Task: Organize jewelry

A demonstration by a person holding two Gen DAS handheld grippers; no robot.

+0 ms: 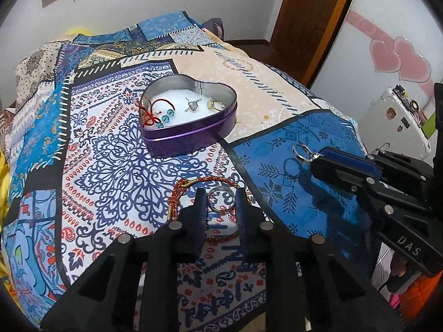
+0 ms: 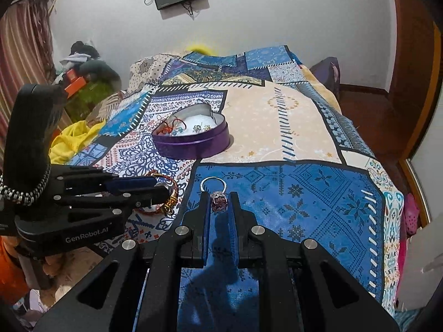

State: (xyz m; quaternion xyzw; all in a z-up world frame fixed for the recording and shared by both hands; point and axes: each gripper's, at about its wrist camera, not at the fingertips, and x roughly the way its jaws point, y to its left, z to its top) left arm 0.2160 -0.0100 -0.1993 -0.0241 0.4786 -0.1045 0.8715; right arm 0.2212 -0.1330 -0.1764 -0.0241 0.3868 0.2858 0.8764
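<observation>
Jewelry partly in purple heart tin [image 1: 191,135] on bed [image 1: 277,102]: red string bracelet [image 1: 155,110], small charm, gold ring. Left gripper [image 1: 220,197] parted, silver band ring [image 1: 220,199] between fingers, contact probably not yet made. Red-gold cord bracelet [image 1: 180,193] lies just beside. Right gripper [image 2: 218,202] clenched on stone ring [image 2: 218,203], band sticks out forward, over blue patch of bedcover.

We see a purple heart-shaped tin [image 1: 191,135] with white filling at centre frame, a red-and-gold cord bracelet [image 1: 177,196] lower down, and a blue, cream and paisley patchwork bedspread [image 2: 304,202].
</observation>
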